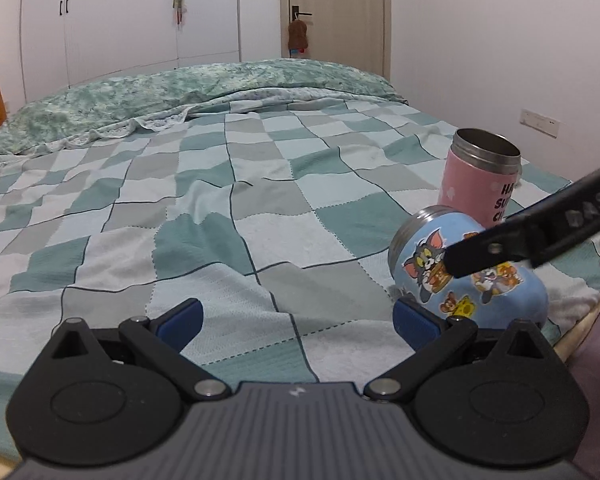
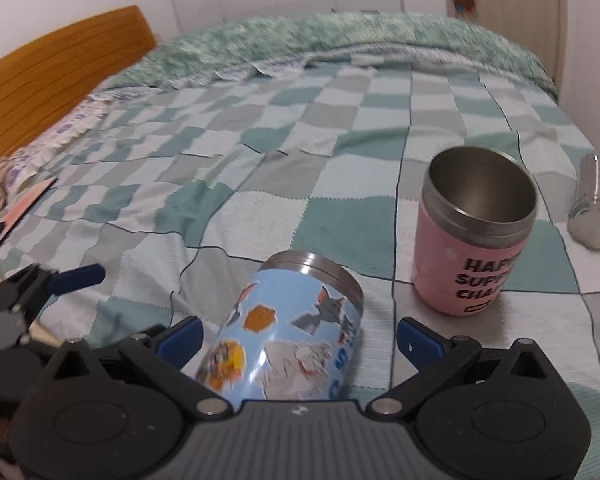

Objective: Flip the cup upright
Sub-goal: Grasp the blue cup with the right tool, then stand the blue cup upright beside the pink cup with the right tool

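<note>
A light blue cartoon cup (image 2: 288,328) lies on its side on the checked bedspread, its steel rim pointing away from me. It also shows in the left wrist view (image 1: 468,272), at the right. My right gripper (image 2: 300,338) is open, with its jaws on either side of the cup's body and not closed on it. Its finger (image 1: 512,240) crosses over the cup in the left wrist view. My left gripper (image 1: 296,320) is open and empty, low over the bed, left of the cup. Its blue pads (image 2: 76,276) appear at the left of the right wrist view.
A pink cup (image 2: 472,240) stands upright just behind and right of the blue one, also in the left wrist view (image 1: 480,180). A clear bottle (image 2: 592,204) lies at the bed's right edge. A green quilt (image 1: 180,92) is piled at the far side. A wooden headboard (image 2: 56,68) is at the left.
</note>
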### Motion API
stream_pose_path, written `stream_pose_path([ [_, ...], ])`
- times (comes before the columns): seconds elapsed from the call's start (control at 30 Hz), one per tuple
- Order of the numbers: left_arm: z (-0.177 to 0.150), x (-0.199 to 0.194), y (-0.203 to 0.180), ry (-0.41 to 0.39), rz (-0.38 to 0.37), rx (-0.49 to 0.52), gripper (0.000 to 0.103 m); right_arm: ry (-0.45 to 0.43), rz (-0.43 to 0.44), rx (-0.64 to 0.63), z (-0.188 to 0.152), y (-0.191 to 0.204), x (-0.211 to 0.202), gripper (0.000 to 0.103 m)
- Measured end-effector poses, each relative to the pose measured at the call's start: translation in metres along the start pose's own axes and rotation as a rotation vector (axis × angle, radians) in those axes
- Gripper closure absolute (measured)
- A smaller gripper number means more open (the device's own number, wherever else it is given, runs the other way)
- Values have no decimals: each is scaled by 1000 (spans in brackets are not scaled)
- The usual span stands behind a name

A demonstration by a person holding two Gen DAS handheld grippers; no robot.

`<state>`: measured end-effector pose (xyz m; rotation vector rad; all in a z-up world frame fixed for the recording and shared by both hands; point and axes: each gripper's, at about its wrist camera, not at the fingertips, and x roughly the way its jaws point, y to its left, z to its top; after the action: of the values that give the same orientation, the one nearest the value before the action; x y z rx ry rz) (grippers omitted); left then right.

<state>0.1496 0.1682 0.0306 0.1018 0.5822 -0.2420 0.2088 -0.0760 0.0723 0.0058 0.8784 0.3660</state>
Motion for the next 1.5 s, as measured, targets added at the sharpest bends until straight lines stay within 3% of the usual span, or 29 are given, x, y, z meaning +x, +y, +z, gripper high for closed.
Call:
stream_pose_path([
  [0.33, -10, 10, 20, -2, -20, -20, 0, 206, -86, 110, 28, 12, 58, 1],
  [0.53, -10, 8, 24, -22, -35, -31, 0, 279, -137, 131, 32, 10, 75, 17],
  [0.7, -10, 5, 23, -29, -38, -31, 0, 178, -69, 90, 27, 9, 48, 18],
  [1.0, -11, -5, 19, -33, -24, -32, 0, -118, 35, 54, 12, 0, -15, 19],
  [1.27, -10, -9, 20, -31, 9, -50, 0, -354, -6, -82, 23, 15, -20, 19],
  [1.5, -9, -3, 20, -22, 20, -64, 0, -367, -84, -183, 27, 28, 19, 19],
])
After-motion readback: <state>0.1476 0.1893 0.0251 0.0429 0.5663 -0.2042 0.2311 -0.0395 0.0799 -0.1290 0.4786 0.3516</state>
